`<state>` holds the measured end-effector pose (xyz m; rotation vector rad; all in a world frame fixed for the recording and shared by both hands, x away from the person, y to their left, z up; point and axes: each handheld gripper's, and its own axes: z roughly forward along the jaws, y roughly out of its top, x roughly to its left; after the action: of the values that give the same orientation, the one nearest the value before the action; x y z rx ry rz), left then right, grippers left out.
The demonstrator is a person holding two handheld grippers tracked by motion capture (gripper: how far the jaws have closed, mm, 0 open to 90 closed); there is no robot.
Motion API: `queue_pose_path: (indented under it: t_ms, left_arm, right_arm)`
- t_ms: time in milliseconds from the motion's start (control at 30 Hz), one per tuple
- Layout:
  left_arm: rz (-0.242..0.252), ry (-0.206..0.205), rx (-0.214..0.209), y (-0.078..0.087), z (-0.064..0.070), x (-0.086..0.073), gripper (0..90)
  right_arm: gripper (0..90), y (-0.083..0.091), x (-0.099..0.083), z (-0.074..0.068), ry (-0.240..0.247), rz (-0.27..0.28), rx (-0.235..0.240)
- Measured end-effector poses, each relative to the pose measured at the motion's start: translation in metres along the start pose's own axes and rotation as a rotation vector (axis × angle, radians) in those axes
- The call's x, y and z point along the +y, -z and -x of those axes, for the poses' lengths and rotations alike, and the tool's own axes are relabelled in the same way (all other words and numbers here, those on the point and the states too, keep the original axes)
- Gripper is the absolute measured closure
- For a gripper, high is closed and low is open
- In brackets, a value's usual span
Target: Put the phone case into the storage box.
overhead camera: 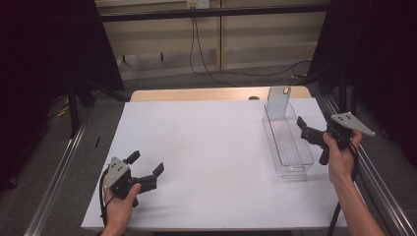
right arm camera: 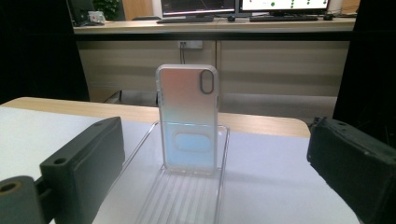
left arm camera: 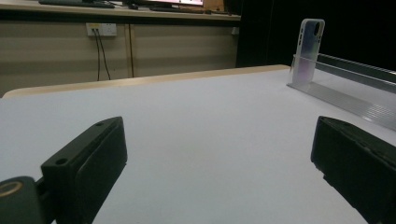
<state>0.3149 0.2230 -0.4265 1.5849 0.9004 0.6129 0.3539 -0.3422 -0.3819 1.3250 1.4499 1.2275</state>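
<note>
**Both grippers spread, phone case standing in the clear tray**

My left gripper (overhead camera: 146, 163) sits low at the near left of the white table (overhead camera: 206, 147), held in the person's left hand (overhead camera: 120, 199). Its jaws are spread wide with nothing between them; in the left gripper view I see bare tabletop between the two black jaws.

My right gripper (overhead camera: 304, 128) is on the far right side, gripped by the right hand (overhead camera: 340, 157), with its grey three-cornered plate (overhead camera: 352, 123) on top. Its jaws are also spread apart and hold nothing. It hangs just beside the right wall of the clear tray (overhead camera: 290, 152), near the tray's middle.

Looking along the right jaws, I see the phone case (right arm camera: 187, 119) standing upright at the far end of the tray (right arm camera: 187, 196), its camera cutout at the top right. It is translucent, pinkish above and bluish below. In the high view the case (overhead camera: 279, 102) leans at the tray's far end, close to the table's wooden far edge (overhead camera: 196, 94).
</note>
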Motion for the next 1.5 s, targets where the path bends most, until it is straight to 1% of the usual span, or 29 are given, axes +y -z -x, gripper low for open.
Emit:
queue_pose_path:
  t_ms: [33,100,167,267,300,367,400,433,500,533,567,600,700,800,833,900,967,1000,1067,1200,1300,1333,1400,1467,1500]
  left_arm:
    - [-0.001,-0.008,0.002,0.000,0.000,0.000,3.8]
    - [0.003,-0.010,0.007,0.002,0.001,0.000,3.8]
    - [0.005,-0.004,0.007,0.003,0.000,0.000,3.7]
    - [-0.014,0.001,0.010,0.002,-0.001,-0.002,3.8]
    - [-0.011,-0.003,0.009,0.003,-0.001,-0.002,3.9]
    - [-0.002,-0.028,0.016,0.004,0.001,-0.001,3.9]
    - [-0.001,-0.036,0.013,0.005,0.001,0.000,3.7]
    - [-0.001,-0.030,0.013,0.005,0.002,0.000,3.6]
    - [-0.007,-0.025,0.016,0.005,0.001,-0.001,3.7]
    - [-0.004,-0.018,0.015,0.004,0.001,-0.001,3.7]
    - [-0.005,-0.020,0.014,0.004,0.000,-0.001,3.7]
    - [-0.002,-0.012,0.016,0.004,0.000,-0.001,3.7]
    - [-0.011,-0.010,0.017,0.003,0.000,-0.002,3.8]
    - [-0.013,-0.010,0.009,0.002,0.002,-0.002,3.7]
    - [-0.007,-0.011,0.011,0.002,0.003,-0.001,3.7]
    - [-0.014,-0.027,0.012,0.002,0.003,-0.001,3.7]
    - [-0.016,-0.024,0.008,0.002,0.004,-0.002,3.7]
    - [-0.016,-0.026,0.009,0.002,0.004,-0.002,3.7]
    - [-0.012,-0.018,0.012,0.002,0.004,-0.002,3.7]
    - [-0.016,-0.019,0.022,0.004,0.003,-0.002,3.7]
    - [-0.018,-0.021,0.020,0.006,0.004,-0.002,3.7]
    - [-0.009,-0.018,0.013,0.006,0.005,-0.002,3.7]
    - [-0.004,-0.021,0.015,0.008,0.004,-0.001,3.8]
    - [-0.006,-0.025,0.005,0.010,0.004,-0.001,3.9]
    - [-0.006,-0.023,0.009,0.010,0.004,-0.001,3.8]
  right_arm:
    - [3.9,0.001,-0.002,-0.001,0.002,-0.001,0.006]
    - [3.9,0.004,-0.005,-0.004,0.015,0.003,-0.003]
    - [3.9,0.007,-0.008,-0.007,0.023,0.001,0.008]
    - [3.2,0.013,-0.011,-0.012,0.030,0.012,0.012]
    - [3.0,0.015,-0.012,-0.013,0.034,0.013,0.013]
    - [2.8,0.020,-0.017,-0.016,0.049,0.011,0.015]
    - [1.7,0.022,-0.018,-0.017,0.050,0.012,0.020]
    - [1.1,0.025,-0.019,-0.018,0.052,0.017,0.023]
    - [0.6,0.029,-0.020,-0.019,0.044,0.035,0.014]
    - [0.1,0.031,-0.021,-0.020,0.044,0.037,0.020]
    - [0.1,0.033,-0.021,-0.021,0.051,0.031,0.022]
    - [0.0,0.034,-0.022,-0.022,0.054,0.032,0.024]
    - [0.0,0.040,-0.025,-0.024,0.050,0.023,0.043]
    - [0.0,0.046,-0.031,-0.026,0.052,0.016,0.047]
    - [0.0,0.049,-0.033,-0.026,0.043,0.014,0.044]
    - [0.0,0.054,-0.037,-0.027,0.044,0.008,0.049]
    - [0.0,0.060,-0.039,-0.027,0.042,0.013,0.048]
    - [0.0,0.063,-0.041,-0.027,0.045,0.010,0.049]
    - [0.0,0.066,-0.044,-0.027,0.054,0.000,0.058]
    - [0.0,0.072,-0.053,-0.024,0.050,-0.028,0.052]
    - [0.0,0.078,-0.058,-0.022,0.055,-0.046,0.044]
    - [0.0,0.080,-0.059,-0.022,0.056,-0.049,0.041]
    - [0.0,0.085,-0.061,-0.022,0.060,-0.045,0.029]
    - [0.0,0.090,-0.063,-0.023,0.082,-0.036,0.017]
    - [0.0,0.093,-0.066,-0.023,0.074,-0.026,0.012]
